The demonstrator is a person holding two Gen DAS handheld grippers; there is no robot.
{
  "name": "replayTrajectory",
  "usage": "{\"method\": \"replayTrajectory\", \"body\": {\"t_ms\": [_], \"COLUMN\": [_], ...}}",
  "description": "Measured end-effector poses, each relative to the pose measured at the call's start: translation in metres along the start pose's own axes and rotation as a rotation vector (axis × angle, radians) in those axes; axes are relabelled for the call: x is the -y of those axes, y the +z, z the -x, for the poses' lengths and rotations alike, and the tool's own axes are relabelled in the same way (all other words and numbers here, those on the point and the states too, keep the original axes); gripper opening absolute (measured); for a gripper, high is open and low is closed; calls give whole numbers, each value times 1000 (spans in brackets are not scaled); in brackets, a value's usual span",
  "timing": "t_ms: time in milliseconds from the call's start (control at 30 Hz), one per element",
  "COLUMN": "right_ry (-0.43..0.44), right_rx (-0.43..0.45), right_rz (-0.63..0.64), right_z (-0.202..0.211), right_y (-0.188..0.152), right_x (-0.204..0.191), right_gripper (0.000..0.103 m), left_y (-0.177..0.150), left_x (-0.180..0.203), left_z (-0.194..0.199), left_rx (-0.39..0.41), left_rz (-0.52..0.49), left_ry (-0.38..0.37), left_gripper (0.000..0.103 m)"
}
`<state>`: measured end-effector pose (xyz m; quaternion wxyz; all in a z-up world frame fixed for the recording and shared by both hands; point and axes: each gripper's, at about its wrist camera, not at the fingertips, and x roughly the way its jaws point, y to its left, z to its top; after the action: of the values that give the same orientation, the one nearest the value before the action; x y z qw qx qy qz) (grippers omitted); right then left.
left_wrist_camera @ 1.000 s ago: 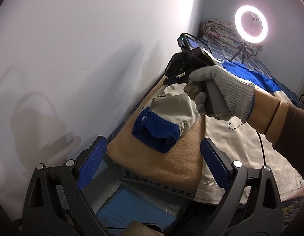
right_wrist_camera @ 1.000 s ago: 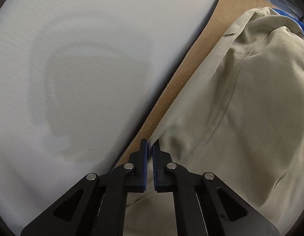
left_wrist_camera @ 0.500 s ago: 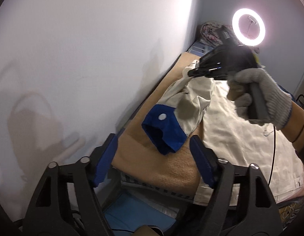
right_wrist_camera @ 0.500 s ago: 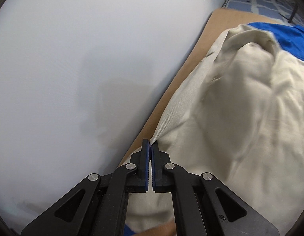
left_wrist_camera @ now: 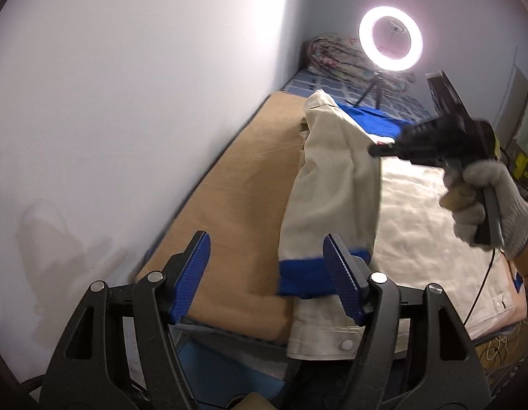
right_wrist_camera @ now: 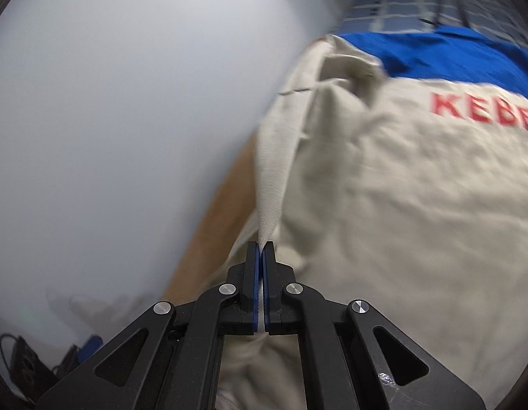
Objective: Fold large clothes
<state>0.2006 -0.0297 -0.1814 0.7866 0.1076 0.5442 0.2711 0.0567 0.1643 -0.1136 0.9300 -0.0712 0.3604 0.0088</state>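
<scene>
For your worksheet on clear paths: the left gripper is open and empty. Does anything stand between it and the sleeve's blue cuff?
Nothing visible does. The left gripper is open, and the blue cuff hangs just beyond its fingertips; the right gripper holds the sleeve higher up.

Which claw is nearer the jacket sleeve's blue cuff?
Left. The left claw hovers open just before the blue cuff; the right claw pinches the sleeve higher up, away from it.

Jacket (left_wrist_camera: 411, 225) on blanket (left_wrist_camera: 243, 205), wall (left_wrist_camera: 127, 102) to the left, ring light (left_wrist_camera: 390, 42) behind, sleeve (left_wrist_camera: 332, 184) lifted above blanket
</scene>
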Motion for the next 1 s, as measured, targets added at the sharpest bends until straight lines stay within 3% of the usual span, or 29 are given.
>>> {"method": "replayTrajectory", "body": {"t_ms": [133, 267, 567, 633, 667, 700, 733, 833, 900, 933, 1000], "right_ry": [-31, -64, -7, -7, -11, -12, -4, 40, 56, 69, 104], "right_rx": [10, 1, 11, -2, -1, 5, 9, 3, 1, -3, -36], "right_rz": [-83, -131, -175, -161, -158, -154, -148, -148, -152, -152, -145], "right_z": [15, 24, 22, 16, 12, -2, -5, -18, -29, -33, -44], "right_y": [-19, -39, -80, -84, -86, -82, -84, -86, -86, -86, -84], "right_x": [25, 52, 79, 79, 80, 89, 88, 83, 81, 80, 71], "right_gripper": [1, 1, 7, 29, 51, 59, 59, 59, 56, 51, 4], "left_y": [1, -2, -8, -9, -9, -13, -15, -22, -24, -24, -24], "left_x": [8, 18, 13, 17, 15, 14, 14, 19, 20, 20, 19], "left_z": [-5, -24, -102, -118, -125, -127, -131, -143, -146, -146, -141], "left_rx": [-18, -85, -284, -309, -318, -323, -329, -355, -364, -365, -351], "left_rz": [-3, 9, 115, 144, 158, 169, 180, 185, 194, 200, 204], "left_ry": [-41, -107, -201, -209, -213, -220, -229, -244, -262, -269, -282], "left_gripper": [71, 71, 71, 71, 71, 71, 70, 49, 23, 18, 6]}}
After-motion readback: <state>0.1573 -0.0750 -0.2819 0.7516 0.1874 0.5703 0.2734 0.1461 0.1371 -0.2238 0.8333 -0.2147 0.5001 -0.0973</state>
